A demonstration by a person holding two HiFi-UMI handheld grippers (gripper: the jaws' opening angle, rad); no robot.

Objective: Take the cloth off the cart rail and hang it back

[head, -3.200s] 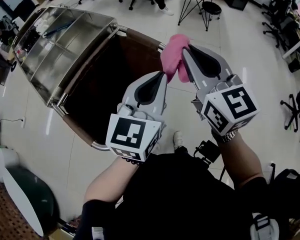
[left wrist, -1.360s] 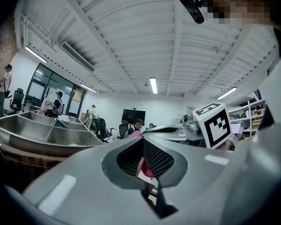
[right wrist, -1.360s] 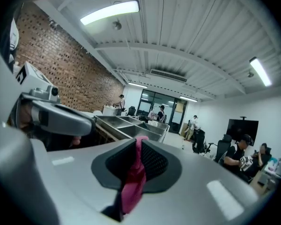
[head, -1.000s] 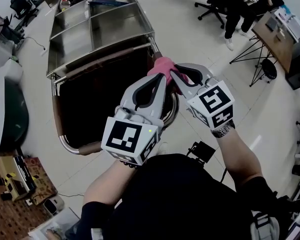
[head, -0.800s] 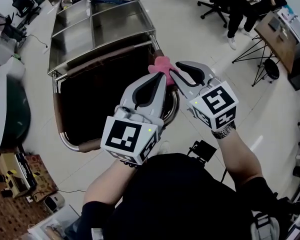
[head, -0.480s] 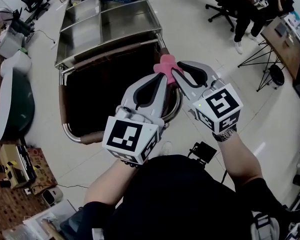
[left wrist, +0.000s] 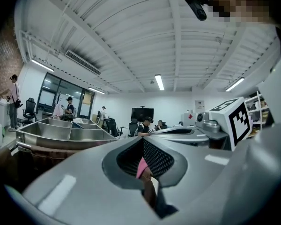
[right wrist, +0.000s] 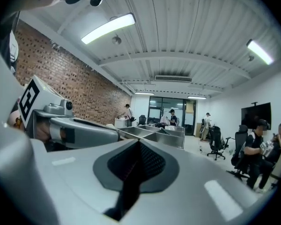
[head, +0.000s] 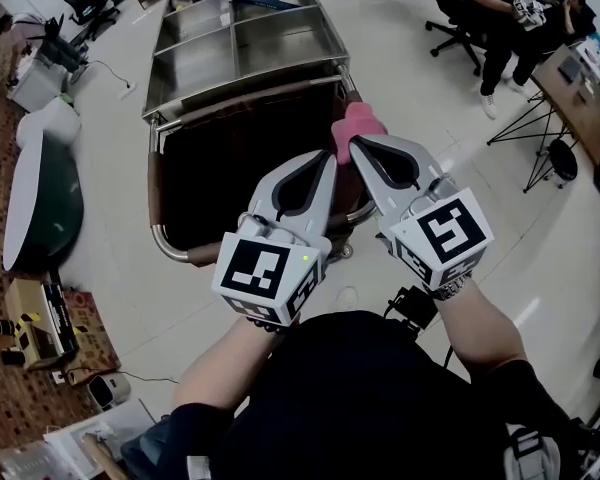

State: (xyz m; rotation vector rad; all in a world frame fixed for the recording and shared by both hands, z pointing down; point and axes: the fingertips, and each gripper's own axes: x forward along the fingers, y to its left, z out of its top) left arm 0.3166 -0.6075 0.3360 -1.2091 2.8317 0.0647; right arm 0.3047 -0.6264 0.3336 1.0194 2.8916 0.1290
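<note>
A bunched pink cloth [head: 357,126] hangs in the air above the near right corner of the steel cart [head: 245,43], over its brown-wrapped rail [head: 158,193]. My left gripper [head: 327,158] reaches the cloth's lower left edge. In the left gripper view a strip of pink cloth [left wrist: 141,167] sits pinched in its jaw slit. My right gripper [head: 354,143] lies close alongside, its tip against the cloth. Its jaws have just closed, and in the right gripper view [right wrist: 139,144] they meet with no pink between them.
A dark bag hangs inside the rail frame. A dark green oval object [head: 40,203] stands left of the cart, with boxes [head: 40,333] on the floor behind it. People sit on office chairs [head: 500,18] at the far right, near a table on thin legs [head: 540,138].
Both grippers and the cloth have shifted right and a little up, staying side by side. The right gripper has risen more than the left. The cart now sits further right in the head view.
</note>
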